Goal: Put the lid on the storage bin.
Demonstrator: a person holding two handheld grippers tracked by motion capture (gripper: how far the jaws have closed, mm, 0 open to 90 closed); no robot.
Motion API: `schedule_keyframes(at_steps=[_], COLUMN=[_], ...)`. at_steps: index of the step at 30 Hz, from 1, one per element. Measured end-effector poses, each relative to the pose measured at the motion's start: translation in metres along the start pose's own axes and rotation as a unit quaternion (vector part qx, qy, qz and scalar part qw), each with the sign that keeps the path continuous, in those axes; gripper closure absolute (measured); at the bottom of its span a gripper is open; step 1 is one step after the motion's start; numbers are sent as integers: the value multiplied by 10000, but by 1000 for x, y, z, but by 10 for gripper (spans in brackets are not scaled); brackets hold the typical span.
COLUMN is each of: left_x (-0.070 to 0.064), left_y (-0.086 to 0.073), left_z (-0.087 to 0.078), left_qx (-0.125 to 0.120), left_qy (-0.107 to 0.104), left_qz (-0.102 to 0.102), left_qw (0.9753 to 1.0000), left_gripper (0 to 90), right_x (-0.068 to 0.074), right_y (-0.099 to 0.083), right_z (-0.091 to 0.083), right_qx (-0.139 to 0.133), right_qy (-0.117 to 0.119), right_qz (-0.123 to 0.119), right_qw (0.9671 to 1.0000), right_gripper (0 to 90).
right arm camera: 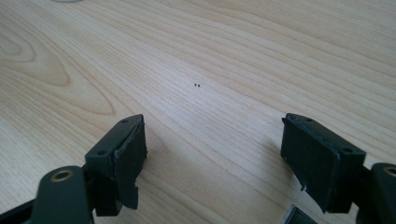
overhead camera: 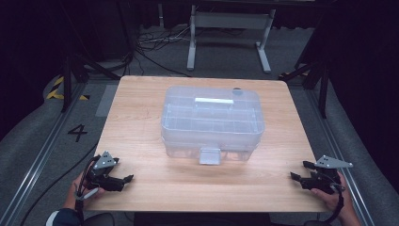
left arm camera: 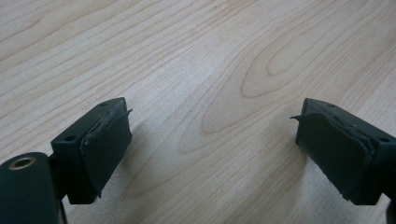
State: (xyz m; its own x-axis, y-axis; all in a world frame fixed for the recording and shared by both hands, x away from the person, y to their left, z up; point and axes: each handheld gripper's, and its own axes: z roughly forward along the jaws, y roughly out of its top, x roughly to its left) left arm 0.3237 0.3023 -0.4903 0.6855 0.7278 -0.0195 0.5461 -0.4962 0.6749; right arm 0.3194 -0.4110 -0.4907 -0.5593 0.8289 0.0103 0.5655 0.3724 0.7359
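Lab: black curtains (overhead camera: 33, 37), floor rails (overhead camera: 35, 160)

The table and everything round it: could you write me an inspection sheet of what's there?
Surface: wooden table, pale grain, two tiny dark specks.
Job's things: clear plastic box, lid shut, white handle on top, latch facing the person.
Clutter: nothing seen.
Grippers: left gripper and right gripper open, at the near corners, apart from the box.
Cables: loose bundle on the floor behind.
Surroundings: grey floor, white frame, a painted 4.
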Motion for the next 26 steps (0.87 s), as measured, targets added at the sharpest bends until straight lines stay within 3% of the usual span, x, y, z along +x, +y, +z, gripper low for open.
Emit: schedule_keyframes(at_steps=[26], left_x=[-1], left_y=[1], left_z=[1], left_qx=[16], left_qy=[43], left_qz=[-47], left_qw=[10000], left_gripper=[84], right_x=[-1], right_y=[1], right_z=[2], right_qx=[0], right_qy=[-15], right_qz=[20], right_qw=[10000], right_gripper=[221])
